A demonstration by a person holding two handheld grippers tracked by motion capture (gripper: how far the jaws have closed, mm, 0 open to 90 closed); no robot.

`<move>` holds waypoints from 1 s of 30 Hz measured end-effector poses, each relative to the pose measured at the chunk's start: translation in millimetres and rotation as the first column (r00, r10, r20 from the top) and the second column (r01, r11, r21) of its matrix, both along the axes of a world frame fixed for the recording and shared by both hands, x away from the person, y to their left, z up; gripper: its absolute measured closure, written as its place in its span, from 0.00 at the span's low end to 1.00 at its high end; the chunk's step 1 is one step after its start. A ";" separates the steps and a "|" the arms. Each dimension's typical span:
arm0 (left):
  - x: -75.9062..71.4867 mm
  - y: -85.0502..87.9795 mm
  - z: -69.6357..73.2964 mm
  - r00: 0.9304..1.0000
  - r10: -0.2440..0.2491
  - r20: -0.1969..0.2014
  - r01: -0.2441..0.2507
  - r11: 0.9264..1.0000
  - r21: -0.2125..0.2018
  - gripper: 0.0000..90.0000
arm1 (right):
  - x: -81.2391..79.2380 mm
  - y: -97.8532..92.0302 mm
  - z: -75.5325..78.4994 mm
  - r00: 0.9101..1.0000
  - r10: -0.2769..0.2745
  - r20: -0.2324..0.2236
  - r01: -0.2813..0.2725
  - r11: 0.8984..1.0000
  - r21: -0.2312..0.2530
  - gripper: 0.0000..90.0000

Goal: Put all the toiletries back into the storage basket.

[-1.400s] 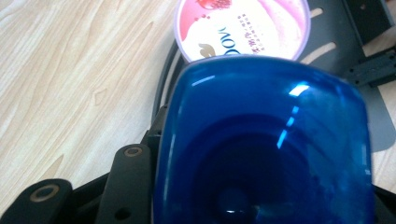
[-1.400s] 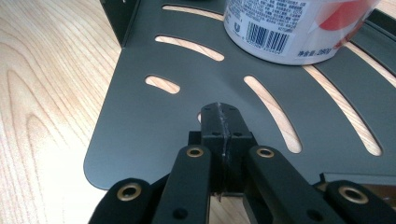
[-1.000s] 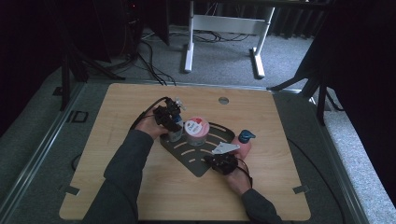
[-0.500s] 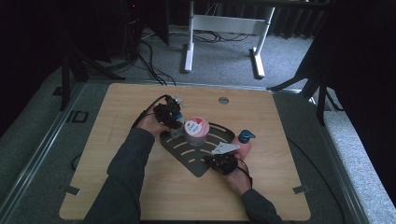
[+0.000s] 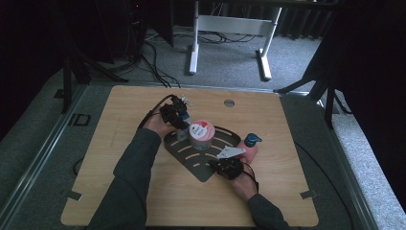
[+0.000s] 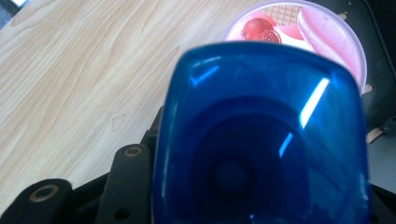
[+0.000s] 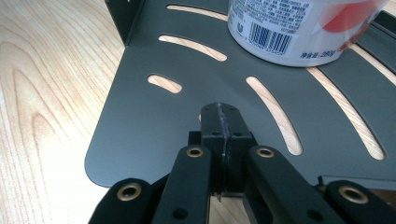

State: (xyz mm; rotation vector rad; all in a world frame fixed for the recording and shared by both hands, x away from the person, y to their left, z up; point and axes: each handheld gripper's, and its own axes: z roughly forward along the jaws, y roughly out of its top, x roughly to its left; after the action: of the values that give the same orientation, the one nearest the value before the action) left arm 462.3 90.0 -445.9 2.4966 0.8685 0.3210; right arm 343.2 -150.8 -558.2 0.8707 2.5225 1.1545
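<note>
Left hand-held gripper shifted, blue cap hiding jaws

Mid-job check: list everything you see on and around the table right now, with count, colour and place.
slotted tray: 1, dark grey, middle of the table, its near edge pinched by the right gripper.
yogurt tub: 1, white with a pink lid, standing on the tray.
blue-capped bottle: 1, blue cap, clear body, between the left gripper's jaws at the tray's left edge.
pump bottle: 1, pink with a blue pump, on the table right of the tray.
table: 1, light wood.
white frame: 1, on the grey floor behind the table.
left gripper: 1, black, shut on the bottle.
right gripper: 1, black, shut on the tray.
</note>
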 end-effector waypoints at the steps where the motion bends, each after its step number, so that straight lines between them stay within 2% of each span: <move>1: 0.8 0.2 -0.3 1.000 0.001 0.000 -0.001 1.000 -0.005 0.61 | 0.0 0.0 0.0 1.000 0.000 0.000 0.000 1.000 0.000 1.00; 11: 4.6 5.5 -2.7 1.000 0.013 -0.013 -0.014 0.999 -0.045 0.59 | -0.2 0.2 -0.1 1.000 -0.001 0.002 0.001 1.000 -0.001 1.00; 13: 4.1 5.8 -2.9 1.000 0.014 -0.017 -0.015 0.999 -0.042 0.59 | -0.1 0.2 0.0 1.000 -0.001 0.002 0.001 1.000 -0.001 1.00; 15: 1.7 6.0 -3.7 1.000 0.029 0.013 -0.028 0.999 -0.027 0.53 | -0.1 0.2 0.0 1.000 -0.001 0.001 0.001 1.000 0.000 1.00; 19: -0.8 11.4 -5.2 0.999 0.052 0.008 -0.051 0.998 -0.032 0.45 | -0.2 0.2 -0.1 1.000 -0.001 0.003 0.001 1.000 -0.001 1.00; 23: -5.8 16.8 -3.7 0.998 0.057 0.001 -0.057 0.997 -0.043 0.44 | -0.2 0.2 -0.1 1.000 -0.001 0.003 0.001 1.000 -0.001 1.00; 26: -11.7 18.9 -1.7 0.998 0.059 0.007 -0.059 0.998 -0.009 0.44 | -0.3 0.3 -0.2 1.000 -0.002 0.003 0.002 1.000 0.000 1.00; 30: -18.3 25.0 2.1 0.998 0.062 0.016 -0.062 0.998 -0.030 0.44 | -0.4 0.6 -0.2 1.000 -0.004 0.003 0.004 1.000 0.000 1.00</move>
State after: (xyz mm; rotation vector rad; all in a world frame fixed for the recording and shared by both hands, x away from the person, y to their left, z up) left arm 444.0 114.9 -443.8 2.4405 0.9387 0.3465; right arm 342.8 -150.2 -558.4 0.8720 2.5173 1.1533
